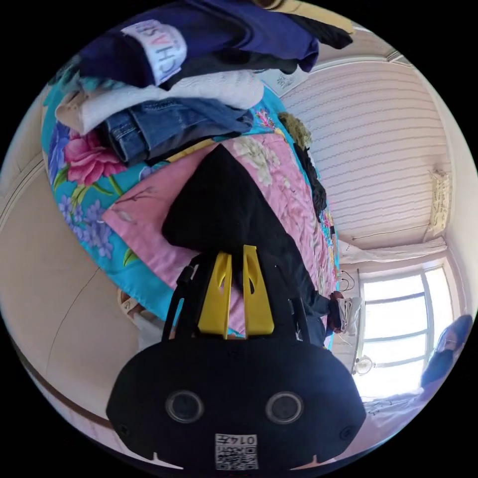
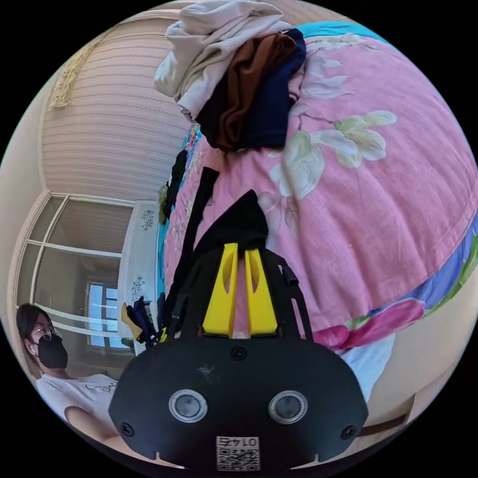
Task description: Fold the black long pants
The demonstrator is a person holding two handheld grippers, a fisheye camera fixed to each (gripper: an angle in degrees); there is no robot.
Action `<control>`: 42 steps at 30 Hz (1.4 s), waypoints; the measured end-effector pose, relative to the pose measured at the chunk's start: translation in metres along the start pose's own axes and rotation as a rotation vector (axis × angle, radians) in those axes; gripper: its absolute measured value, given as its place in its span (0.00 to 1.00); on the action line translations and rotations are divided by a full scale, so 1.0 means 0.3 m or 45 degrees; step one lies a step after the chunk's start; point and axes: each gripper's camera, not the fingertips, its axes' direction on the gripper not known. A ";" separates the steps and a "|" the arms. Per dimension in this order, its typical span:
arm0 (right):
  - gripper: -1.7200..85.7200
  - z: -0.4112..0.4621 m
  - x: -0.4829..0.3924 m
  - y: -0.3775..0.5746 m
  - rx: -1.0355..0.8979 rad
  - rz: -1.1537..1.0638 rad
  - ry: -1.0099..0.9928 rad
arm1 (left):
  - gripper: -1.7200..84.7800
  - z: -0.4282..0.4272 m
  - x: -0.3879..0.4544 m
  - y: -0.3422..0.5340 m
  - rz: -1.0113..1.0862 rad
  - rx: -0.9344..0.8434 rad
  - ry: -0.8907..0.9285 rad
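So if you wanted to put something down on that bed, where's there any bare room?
The widest free patch is the pink floral bedspread, between the black pants in the right claw and the bed's blue edge. It is crowded at the heap of loose clothes and at the stack of folded clothes beyond the left claw.

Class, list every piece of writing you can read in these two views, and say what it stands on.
"CHAS": white panel on the navy garment atop the pile; further letters fold away.
Tag under the left gripper, shut on the black pants: code and digits, too small.
Tag under the right gripper: likewise too small.
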 end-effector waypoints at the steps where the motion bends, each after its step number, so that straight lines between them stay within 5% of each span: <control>1: 0.06 -0.008 -0.001 0.002 0.014 0.008 0.012 | 0.07 0.001 -0.003 0.021 -0.007 0.021 0.008; 4: 0.08 -0.074 -0.040 -0.012 0.129 0.028 0.208 | 0.07 -0.018 0.046 0.117 0.094 0.090 -0.084; 9: 0.10 -0.040 -0.261 -0.131 0.214 -0.248 0.362 | 0.08 0.174 0.451 0.367 0.840 -0.097 -0.454; 17: 0.14 0.383 -0.377 -0.359 -0.054 -0.197 0.283 | 0.13 0.953 0.898 0.945 1.552 -0.439 -0.311; 22: 0.07 0.450 -0.383 -0.402 -0.060 -0.134 0.297 | 0.11 1.415 0.869 1.158 1.548 -0.706 -0.452; 29: 0.03 0.157 -0.435 -0.295 0.063 -0.445 0.004 | 0.01 1.421 0.829 1.281 1.665 -0.591 -0.268; 36: 0.04 0.020 -0.028 -0.034 0.068 -0.048 0.138 | 0.03 1.619 0.631 1.431 1.640 -0.761 -0.224; 42: 0.06 -0.058 0.083 0.082 0.241 0.009 0.076 | 0.08 1.711 0.579 1.491 1.638 -0.795 -0.256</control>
